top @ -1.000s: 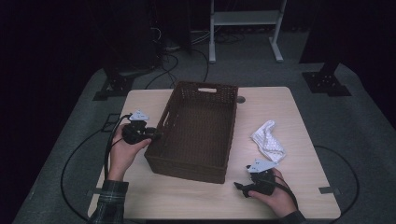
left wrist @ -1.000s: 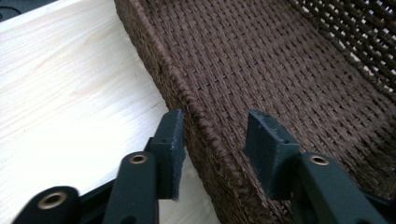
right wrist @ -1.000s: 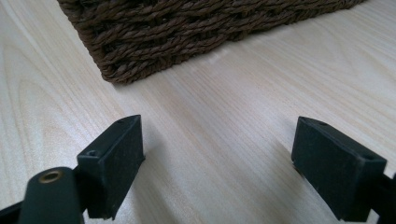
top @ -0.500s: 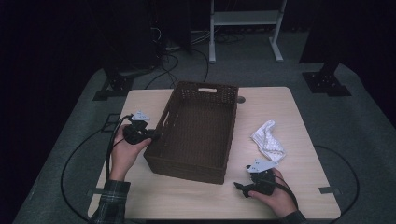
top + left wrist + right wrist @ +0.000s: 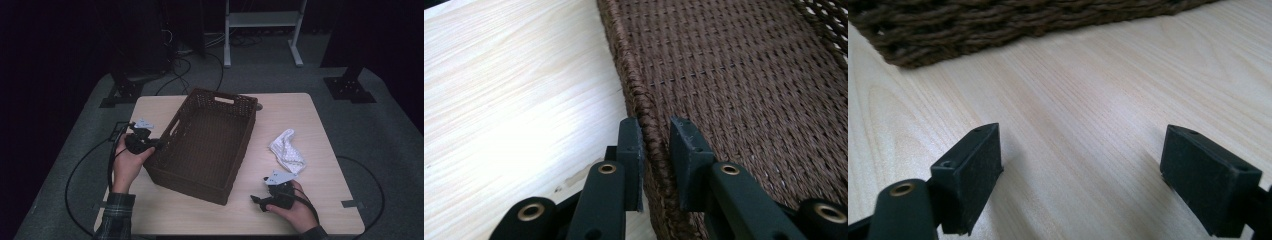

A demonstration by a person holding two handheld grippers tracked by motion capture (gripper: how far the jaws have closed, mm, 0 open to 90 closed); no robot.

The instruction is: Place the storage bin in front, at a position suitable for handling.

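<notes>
**Left gripper taking the basket rim**

The dark brown woven rectangular basket [image 5: 207, 145] sat mid-table on the pale wooden table [image 5: 300, 107]. The left gripper [image 5: 655, 160] straddled its left long rim, one jaw outside, one inside; jaws had just been closing, and the inner pad stood a sliver off the braid. The right gripper [image 5: 1080, 177] rested near the front corner, jaws wide apart, holding nothing. Advice: seat the rim deep, squeeze squarely (wicker flexes), lift level. A crumpled white patterned cloth [image 5: 287, 152] lay apart. No legible writing.
</notes>
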